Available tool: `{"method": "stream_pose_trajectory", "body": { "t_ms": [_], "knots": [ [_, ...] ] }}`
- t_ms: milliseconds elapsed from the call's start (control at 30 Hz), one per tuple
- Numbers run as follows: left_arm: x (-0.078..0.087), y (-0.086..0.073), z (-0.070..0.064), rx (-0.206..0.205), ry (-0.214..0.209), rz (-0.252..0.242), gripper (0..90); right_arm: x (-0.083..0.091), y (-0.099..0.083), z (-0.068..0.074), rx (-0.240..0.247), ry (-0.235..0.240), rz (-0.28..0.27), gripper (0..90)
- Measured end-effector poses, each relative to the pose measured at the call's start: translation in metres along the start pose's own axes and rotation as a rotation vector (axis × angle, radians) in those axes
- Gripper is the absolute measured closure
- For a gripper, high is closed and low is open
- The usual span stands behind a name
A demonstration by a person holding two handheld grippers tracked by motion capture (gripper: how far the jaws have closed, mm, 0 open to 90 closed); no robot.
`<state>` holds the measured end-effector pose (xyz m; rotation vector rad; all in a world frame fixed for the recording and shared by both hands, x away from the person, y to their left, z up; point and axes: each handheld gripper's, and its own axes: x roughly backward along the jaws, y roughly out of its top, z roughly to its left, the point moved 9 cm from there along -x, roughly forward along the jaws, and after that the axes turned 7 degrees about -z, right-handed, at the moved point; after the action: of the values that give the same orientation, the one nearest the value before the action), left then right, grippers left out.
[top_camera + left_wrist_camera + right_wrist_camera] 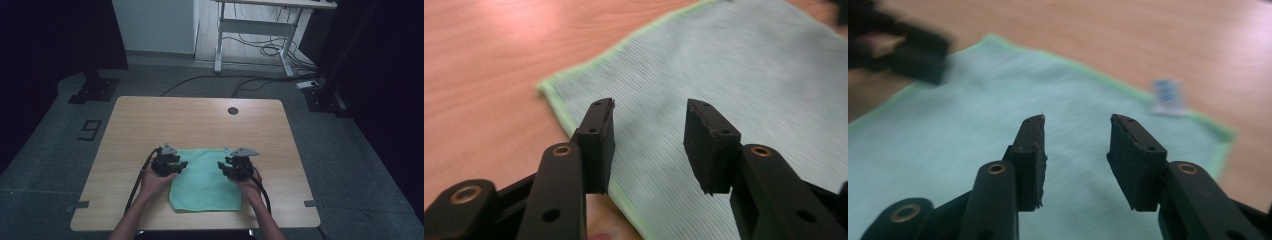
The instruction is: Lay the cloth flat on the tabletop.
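Observation:
A light green cloth point(206, 180) lies flat on the wooden table point(200, 120), near its front edge. My left gripper point(181, 165) hovers at the cloth's left edge, open, with nothing between its jaws. In the left gripper view the open left gripper point(650, 131) points across the cloth point(734, 85), just inside its near left corner. My right gripper point(223, 166) sits over the cloth's right side, also open and empty. From the right gripper view the right gripper point(1076, 145) hangs above the cloth point(998, 130), and a small white and blue label point(1168, 97) shows at the cloth's far corner.
The table has a round cable hole point(233, 110) near its far edge. Bare wood surrounds the cloth on the left, right and far side. A white desk frame point(255, 30) and loose cables point(260, 50) stand on the floor beyond the table.

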<state>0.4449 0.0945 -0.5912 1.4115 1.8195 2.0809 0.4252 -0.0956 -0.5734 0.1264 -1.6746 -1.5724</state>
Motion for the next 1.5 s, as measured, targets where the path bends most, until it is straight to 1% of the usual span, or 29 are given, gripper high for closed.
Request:
{"method": "stream_pose_trajectory", "body": {
  "t_ms": [33, 100, 133, 167, 200, 233, 267, 333, 467, 500, 533, 567, 633, 700, 767, 800, 833, 867, 933, 1067, 1167, 1233, 1267, 1300, 1333, 1367, 1433, 1467, 1500],
  "knots": [
    [-0.007, 0.002, 0.003, -0.008, -0.003, 0.015, 53.3, 0.000, -0.008, 0.010, 0.012, 0.024, 0.009, 56.3],
    [-0.012, 0.002, 0.004, -0.012, -0.001, 0.026, 52.8, 0.000, -0.011, 0.013, 0.012, 0.032, 0.015, 56.1],
    [-0.014, 0.002, 0.005, -0.018, 0.002, 0.038, 52.1, -0.002, -0.022, 0.021, 0.013, 0.049, 0.036, 55.6],
    [-0.016, 0.002, 0.006, -0.017, 0.003, 0.049, 52.1, -0.002, -0.022, 0.021, 0.013, 0.049, 0.036, 55.6],
    [-0.019, 0.001, 0.007, -0.022, 0.008, 0.061, 51.9, -0.002, -0.025, 0.022, 0.021, 0.049, 0.048, 55.3],
    [-0.020, 0.001, 0.008, -0.020, 0.011, 0.064, 51.9, -0.004, -0.034, 0.023, 0.041, 0.032, 0.078, 54.5],
    [-0.021, 0.002, 0.008, -0.015, 0.010, 0.065, 51.9, -0.004, -0.034, 0.023, 0.041, 0.032, 0.078, 54.5],
    [-0.021, 0.002, 0.009, -0.009, 0.013, 0.068, 51.8, -0.004, -0.038, 0.020, 0.044, 0.017, 0.087, 54.6],
    [-0.024, 0.003, 0.008, -0.010, 0.011, 0.077, 51.3, -0.002, -0.040, 0.011, 0.046, -0.002, 0.078, 58.1],
    [-0.025, 0.004, 0.008, -0.014, 0.008, 0.079, 51.3, -0.002, -0.039, 0.005, 0.069, -0.028, 0.076, 58.3],
    [-0.027, 0.004, 0.007, -0.013, 0.007, 0.077, 51.1, -0.003, -0.038, -0.005, 0.064, -0.033, 0.065, 59.3],
    [-0.028, 0.005, 0.007, -0.016, 0.006, 0.078, 51.1, -0.003, -0.038, -0.005, 0.064, -0.033, 0.065, 59.3],
    [-0.031, 0.007, 0.006, -0.012, 0.005, 0.076, 51.1, -0.004, -0.037, -0.013, 0.053, -0.038, 0.065, 59.4],
    [-0.033, 0.008, 0.006, -0.012, 0.012, 0.077, 51.1, -0.004, -0.035, -0.017, 0.046, -0.045, 0.079, 56.7],
    [-0.034, 0.009, 0.005, -0.014, 0.015, 0.085, 50.8, -0.003, -0.033, -0.015, 0.041, -0.056, 0.082, 55.6],
    [-0.034, 0.009, 0.005, -0.022, 0.017, 0.089, 50.7, 0.000, -0.029, -0.002, 0.031, -0.014, 0.052, 55.7],
    [-0.034, 0.009, 0.005, -0.021, 0.016, 0.087, 50.8, 0.001, -0.026, 0.007, 0.037, 0.007, 0.035, 55.7],
    [-0.034, 0.009, 0.005, -0.021, 0.016, 0.087, 51.2, 0.001, -0.026, 0.007, 0.037, 0.007, 0.035, 55.7],
    [-0.035, 0.010, 0.006, -0.017, 0.016, 0.083, 51.6, 0.001, -0.022, 0.029, 0.062, 0.052, 0.011, 55.6],
    [-0.036, 0.010, 0.006, -0.021, 0.019, 0.079, 51.8, -0.005, -0.025, 0.077, 0.112, 0.156, 0.011, 54.3],
    [-0.036, 0.010, 0.007, -0.025, 0.018, 0.076, 52.1, -0.012, -0.029, 0.104, 0.137, 0.206, 0.026, 53.3],
    [-0.036, 0.011, 0.007, -0.022, 0.017, 0.075, 52.3, -0.018, -0.036, 0.116, 0.163, 0.218, 0.054, 52.0],
    [-0.037, 0.011, 0.007, -0.022, 0.017, 0.074, 52.2, -0.020, -0.040, 0.119, 0.179, 0.210, 0.075, 51.8],
    [-0.037, 0.011, 0.007, -0.021, 0.018, 0.074, 52.3, -0.023, -0.044, 0.125, 0.214, 0.182, 0.077, 51.0],
    [-0.037, 0.011, 0.007, -0.021, 0.018, 0.074, 52.3, -0.023, -0.044, 0.125, 0.214, 0.182, 0.077, 51.0],
    [-0.037, 0.011, 0.007, -0.023, 0.018, 0.074, 52.3, -0.021, -0.045, 0.131, 0.224, 0.182, 0.079, 50.8],
    [-0.037, 0.011, 0.007, -0.022, 0.018, 0.073, 52.2, -0.019, -0.047, 0.139, 0.238, 0.208, 0.085, 49.7],
    [-0.037, 0.011, 0.007, -0.020, 0.019, 0.074, 52.2, -0.019, -0.047, 0.139, 0.238, 0.208, 0.085, 49.7],
    [-0.037, 0.011, 0.007, -0.021, 0.021, 0.074, 52.2, -0.017, -0.048, 0.145, 0.254, 0.220, 0.087, 49.1]
  ]
}}
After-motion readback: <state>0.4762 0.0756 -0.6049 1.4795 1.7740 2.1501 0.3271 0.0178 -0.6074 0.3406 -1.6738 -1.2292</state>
